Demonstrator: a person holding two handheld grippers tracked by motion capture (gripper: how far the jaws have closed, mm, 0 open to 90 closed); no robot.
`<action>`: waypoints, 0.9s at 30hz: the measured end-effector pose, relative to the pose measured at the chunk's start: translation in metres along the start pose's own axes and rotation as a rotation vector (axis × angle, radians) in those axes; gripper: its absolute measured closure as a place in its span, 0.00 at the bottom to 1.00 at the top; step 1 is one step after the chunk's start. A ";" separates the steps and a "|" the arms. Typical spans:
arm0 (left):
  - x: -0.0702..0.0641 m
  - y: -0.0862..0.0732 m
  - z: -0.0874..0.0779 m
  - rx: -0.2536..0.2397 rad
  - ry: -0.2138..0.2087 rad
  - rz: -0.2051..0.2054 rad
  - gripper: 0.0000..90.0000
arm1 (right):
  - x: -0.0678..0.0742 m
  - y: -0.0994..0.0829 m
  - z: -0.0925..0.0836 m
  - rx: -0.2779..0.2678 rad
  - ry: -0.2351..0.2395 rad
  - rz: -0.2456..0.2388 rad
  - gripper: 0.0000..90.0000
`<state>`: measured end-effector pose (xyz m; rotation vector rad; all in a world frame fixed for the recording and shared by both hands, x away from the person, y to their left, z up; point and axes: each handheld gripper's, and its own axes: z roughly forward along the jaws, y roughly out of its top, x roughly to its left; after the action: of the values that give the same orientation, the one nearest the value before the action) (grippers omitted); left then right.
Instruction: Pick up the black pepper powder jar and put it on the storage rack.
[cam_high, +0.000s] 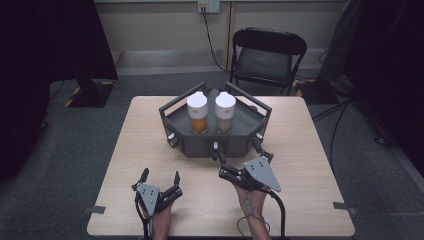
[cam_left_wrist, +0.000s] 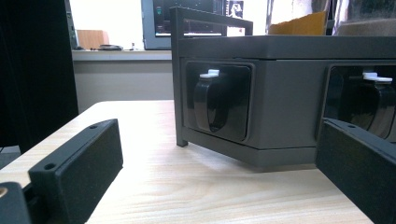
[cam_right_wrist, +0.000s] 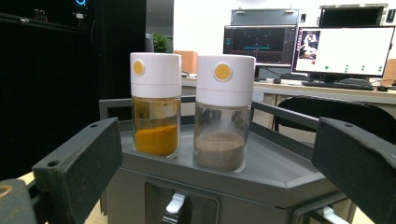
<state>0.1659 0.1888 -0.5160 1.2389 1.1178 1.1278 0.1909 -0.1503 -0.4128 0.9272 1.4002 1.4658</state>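
Near the table's front edge, left tool (cam_high: 160, 180) released, empty; right tool (cam_high: 235, 170) likewise released, close before dark grey hexagonal rack (cam_high: 250, 131). Mid-table, on its tray: turmeric-yellow glass jar (cam_high: 198, 112), brown-spice glass jar (cam_high: 224, 112), touching. Risk: a careless reach toppling either tall jar.

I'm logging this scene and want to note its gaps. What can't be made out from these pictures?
- High view: the hooks in the dark rack's front recesses are too small to read.
- Left gripper view: the right-hand hook is partly hidden behind this gripper's own jaw; the jars are cut off by the top edge.
- Right gripper view: the white clips below the jars are cut off by the bottom edge.
- The spices can't be identified; no labels are readable.
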 end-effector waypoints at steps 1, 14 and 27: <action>0.000 0.000 0.000 0.000 0.000 -0.001 0.01 | 0.000 -0.001 -0.002 -0.001 -0.006 0.001 0.01; 0.000 0.000 0.000 0.000 0.001 0.000 0.01 | 0.002 -0.019 -0.018 0.020 -0.035 0.004 0.01; 0.000 0.000 0.000 0.000 0.002 0.000 0.01 | 0.005 -0.030 -0.035 0.013 -0.047 -0.014 0.01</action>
<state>0.1659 0.1885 -0.5160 1.2383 1.1189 1.1291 0.1600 -0.1583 -0.4458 0.9528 1.3809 1.4174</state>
